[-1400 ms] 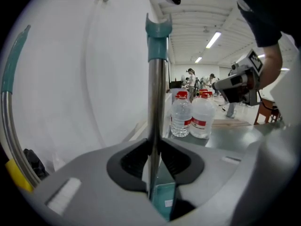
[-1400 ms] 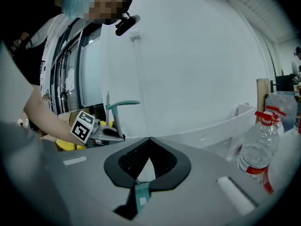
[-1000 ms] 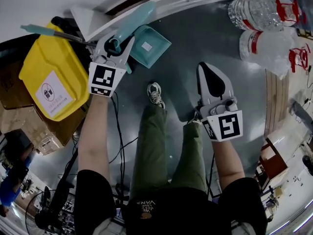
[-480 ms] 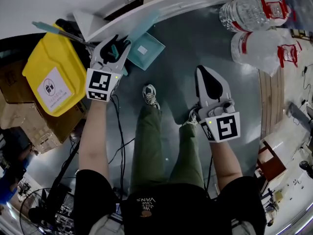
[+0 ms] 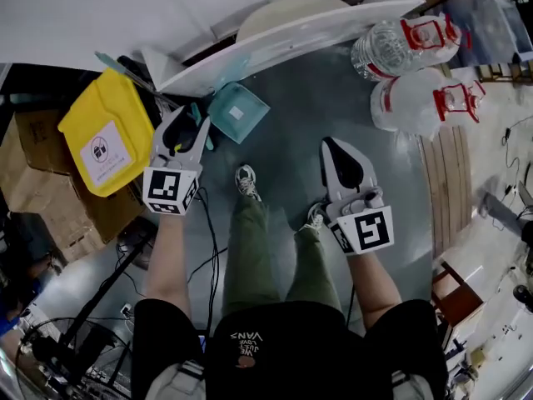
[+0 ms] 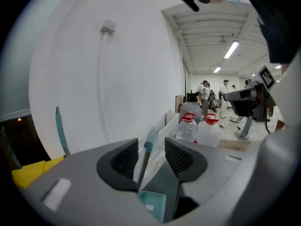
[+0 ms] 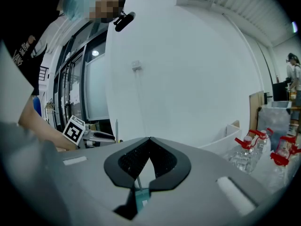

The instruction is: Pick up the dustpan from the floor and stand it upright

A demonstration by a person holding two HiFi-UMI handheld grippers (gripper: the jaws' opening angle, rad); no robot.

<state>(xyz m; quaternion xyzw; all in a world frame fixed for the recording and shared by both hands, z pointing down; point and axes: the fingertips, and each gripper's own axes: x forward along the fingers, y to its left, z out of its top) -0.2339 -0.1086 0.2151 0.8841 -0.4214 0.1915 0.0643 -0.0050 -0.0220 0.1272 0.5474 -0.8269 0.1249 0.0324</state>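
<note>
Nearest to the head camera are the person's green trousers (image 5: 250,248), with one shoe (image 5: 245,182) on the grey floor (image 5: 287,144). A bare forearm reaches out on either side of them.

The right tongs (image 5: 333,142) (image 7: 149,139) are pressed together with nothing between the pads, and they hang above the floor beside the right foot. The left tongs (image 5: 190,117) (image 6: 151,145) have just been opening and now stand spread, pinching nothing.

Through their gap, a little farther off and untouched, shows the teal dustpan (image 5: 237,111) (image 6: 153,204). It stands upright on the floor, pan down. Its pale handle rises along the tilted white board (image 5: 283,36) behind it, though I cannot tell whether it leans on that board.

A yellow bin (image 5: 104,132) sits left of the dustpan, behind the left tongs. Well off to the right, large clear water bottles (image 5: 400,44) with red caps lie on the floor. Far down the hall, in the left gripper view, several people (image 6: 207,93) stand under strip lights.
</note>
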